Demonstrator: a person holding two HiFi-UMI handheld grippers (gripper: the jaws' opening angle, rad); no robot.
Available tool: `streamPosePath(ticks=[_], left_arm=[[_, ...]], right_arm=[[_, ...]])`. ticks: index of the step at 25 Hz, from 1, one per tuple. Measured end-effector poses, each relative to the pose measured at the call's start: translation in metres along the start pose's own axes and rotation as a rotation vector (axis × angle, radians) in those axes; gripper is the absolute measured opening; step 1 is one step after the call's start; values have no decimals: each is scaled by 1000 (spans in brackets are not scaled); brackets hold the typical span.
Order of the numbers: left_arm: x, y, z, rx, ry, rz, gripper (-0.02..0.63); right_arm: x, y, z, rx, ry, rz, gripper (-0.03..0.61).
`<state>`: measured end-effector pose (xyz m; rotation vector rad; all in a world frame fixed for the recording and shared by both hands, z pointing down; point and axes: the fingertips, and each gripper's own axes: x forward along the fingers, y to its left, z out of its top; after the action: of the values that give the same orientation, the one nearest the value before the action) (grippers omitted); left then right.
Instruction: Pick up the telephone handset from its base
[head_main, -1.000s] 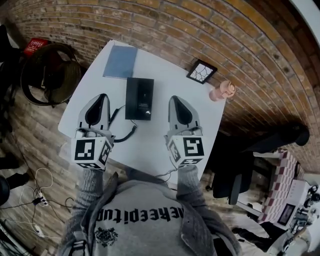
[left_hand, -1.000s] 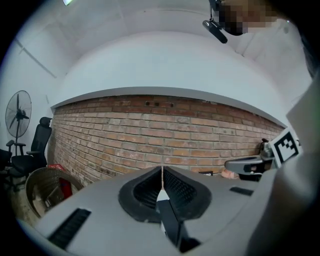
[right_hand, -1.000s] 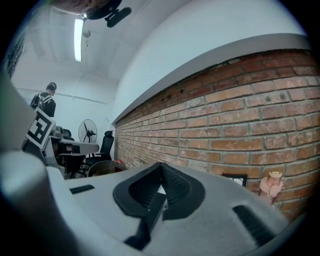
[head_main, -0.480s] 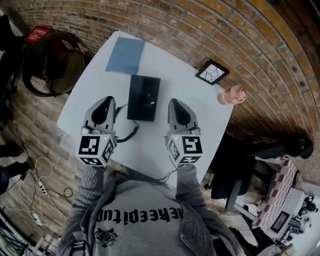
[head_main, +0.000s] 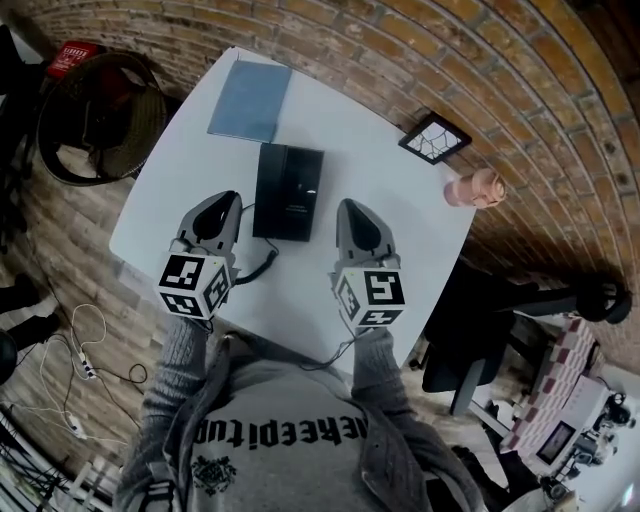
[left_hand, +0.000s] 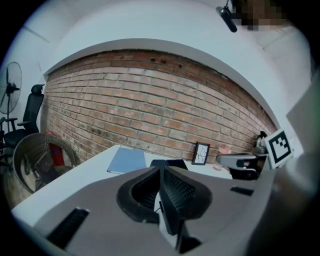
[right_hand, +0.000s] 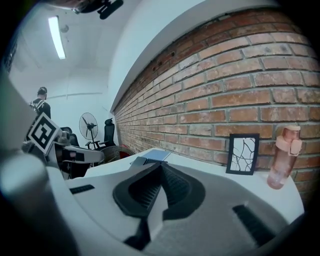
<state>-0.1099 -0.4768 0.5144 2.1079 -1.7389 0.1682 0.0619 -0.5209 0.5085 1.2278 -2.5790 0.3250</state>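
Bare table (head_main: 375, 150) right of phone (head_main: 288, 192), open as far as frame (head_main: 435, 138) and bottle (head_main: 475, 188) near the right edge. Beyond phone, only a flat pad (head_main: 250, 100). Narrow gap between phone and left gripper (head_main: 227, 199), crossed at its near end by cord (head_main: 262, 266); wider bare gap to right gripper (head_main: 351, 206).

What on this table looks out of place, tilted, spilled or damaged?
Nothing stands out. The black telephone and the blue notebook lie flat on the table; the picture frame and the pink bottle stand upright near the brick wall. No spill or damage shows.
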Motion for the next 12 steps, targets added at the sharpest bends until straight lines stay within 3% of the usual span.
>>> streamPosePath(ticks=[6, 9, 12], left_arm=[[25, -1, -26, -76, 102, -121, 22], [35, -3, -35, -107, 147, -183, 98], [45, 2, -41, -158, 166, -213, 113]], right_arm=[[6, -4, -8, 13, 15, 6, 5], [8, -6, -11, 17, 21, 9, 5], [10, -7, -14, 21, 25, 12, 5]])
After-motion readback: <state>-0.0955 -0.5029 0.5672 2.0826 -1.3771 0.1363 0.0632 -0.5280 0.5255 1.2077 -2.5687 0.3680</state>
